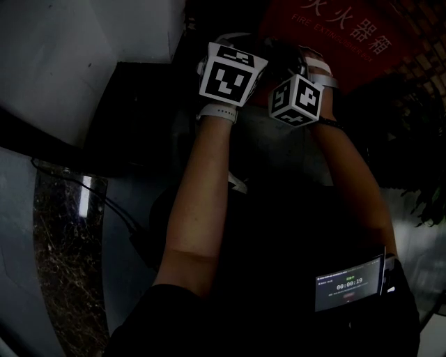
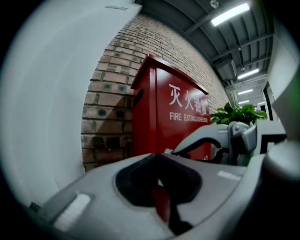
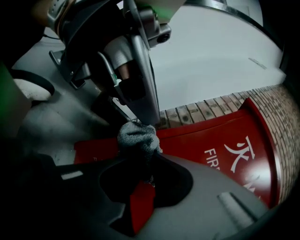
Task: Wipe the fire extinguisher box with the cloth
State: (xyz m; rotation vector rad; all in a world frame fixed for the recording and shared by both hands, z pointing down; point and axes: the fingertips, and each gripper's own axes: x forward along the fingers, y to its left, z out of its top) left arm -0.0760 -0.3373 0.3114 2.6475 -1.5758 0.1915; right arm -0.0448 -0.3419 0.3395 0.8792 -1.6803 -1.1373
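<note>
So, both forearms reach out ahead in the very dark head view, with the left gripper (image 1: 230, 70) and right gripper (image 1: 296, 97) side by side, their marker cubes almost touching. The red fire extinguisher box (image 1: 348, 31) sits just past them at top right, with white lettering on its face.

Right gripper view: the jaws are clamped on a grey knit cloth (image 3: 137, 138), which bunches up out of the jaw tips. Behind the cloth is the red box, its top edge and lettered front both visible. Whether the cloth touches the box can't be told from this view. The left gripper comes in from above, and one of its long grey jaws ends right at the top of the cloth bundle.

Left gripper view: the jaws are closed together with nothing between them. It looks at the box corner-on, one narrow side and the lettered front. The right gripper shows at the right edge, just beside it.

Surroundings:
- brick wall (image 2: 110, 98) behind the box
- white wall (image 2: 51, 93) filling the left of the left gripper view
- green plant (image 2: 239, 114) to the right of the box
- ceiling lights (image 2: 229, 14) overhead
- a small lit screen (image 1: 348, 282) near the person's right elbow in the head view
</note>
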